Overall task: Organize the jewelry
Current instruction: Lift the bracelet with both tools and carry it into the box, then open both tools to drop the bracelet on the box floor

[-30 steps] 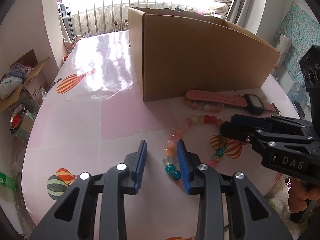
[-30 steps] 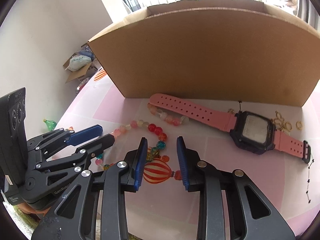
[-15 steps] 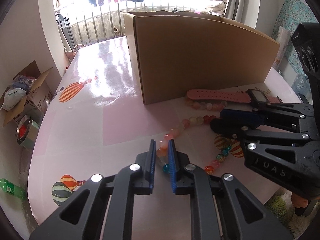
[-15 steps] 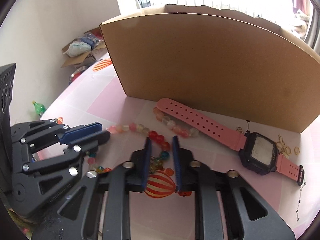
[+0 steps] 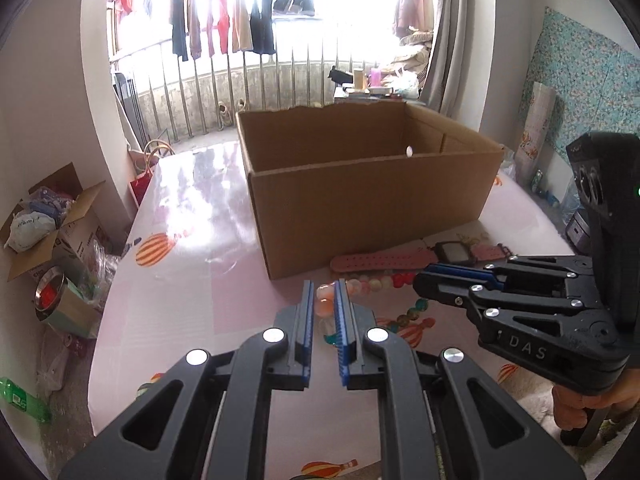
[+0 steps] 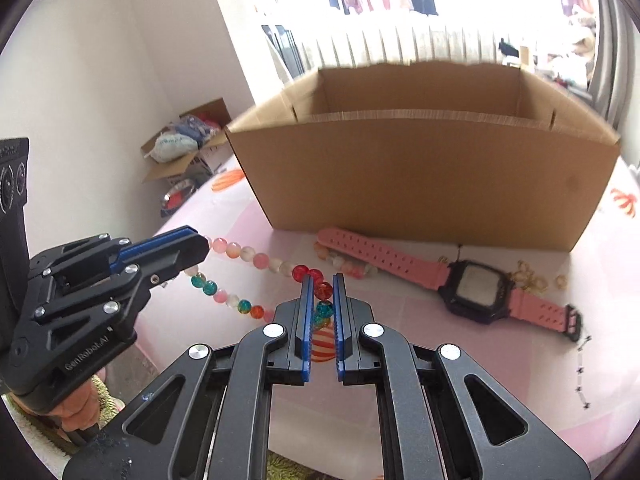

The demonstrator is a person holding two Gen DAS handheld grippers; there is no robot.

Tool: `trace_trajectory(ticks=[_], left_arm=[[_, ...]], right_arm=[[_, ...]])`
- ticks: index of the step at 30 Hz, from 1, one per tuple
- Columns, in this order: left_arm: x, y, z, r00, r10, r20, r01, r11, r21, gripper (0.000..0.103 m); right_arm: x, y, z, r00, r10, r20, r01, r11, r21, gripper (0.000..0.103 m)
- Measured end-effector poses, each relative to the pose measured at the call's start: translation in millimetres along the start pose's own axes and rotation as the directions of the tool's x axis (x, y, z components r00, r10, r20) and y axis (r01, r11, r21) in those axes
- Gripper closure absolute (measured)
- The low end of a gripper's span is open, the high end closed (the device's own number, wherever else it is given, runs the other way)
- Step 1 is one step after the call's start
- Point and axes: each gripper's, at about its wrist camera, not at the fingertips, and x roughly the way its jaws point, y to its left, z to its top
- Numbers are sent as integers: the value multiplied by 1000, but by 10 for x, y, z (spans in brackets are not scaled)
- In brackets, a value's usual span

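A necklace of pink, red and teal beads [image 6: 256, 258] hangs stretched between my two grippers, partly lifted off the pink tablecloth. My left gripper [image 5: 323, 286] is shut on pale pink beads [image 5: 325, 300] of it. My right gripper [image 6: 322, 278] has red and teal beads between its pads, which press on them as the jaws are closing. In the right wrist view the left gripper [image 6: 200, 246] sits at the left. In the left wrist view the right gripper [image 5: 424, 280] is at the right. A pink watch [image 6: 476, 290] lies flat before the open cardboard box [image 6: 420, 176].
Small gold rings [image 6: 528, 278] and a thin chain [image 6: 582, 364] lie on the table to the right of the watch. The box [image 5: 368, 204] stands behind the jewelry. Beyond the table's left edge the floor holds a carton with bags [image 5: 44, 220] and a metal bowl [image 5: 50, 292].
Both grippers have closed onto the bead necklace and risen, so the strand has come partly off the cloth. The inside of the box now shows over its rim.
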Motion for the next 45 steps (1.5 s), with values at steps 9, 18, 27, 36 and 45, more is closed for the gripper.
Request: trace_trajectory(ticks=[9,18,27,36,45], left_arm=[[-509,-97,864,978,-35,205,23,998,64,94],[273,176,1797,997,-9,75,7,1000,26,94],[1447,360,1910,968,93,-235,-80,995,65,93],[1865,464,1794,932,138,-335,-134,990,35,92],[1364,466,1912,971,138,-193,-137,990,22,59]], right_arm=[[-641,61,649,977,30,212,-19,998,-56,96],[5,-458,1650,995,96,21,-96,995,34,96],[1312,-719,1943,941,101,-324,-49,985,164,96],[1792,-915,1933,871,190,-453,-55,954,293,95],[1342,-1038,2060,925,166,-342,-71,959,274,88]])
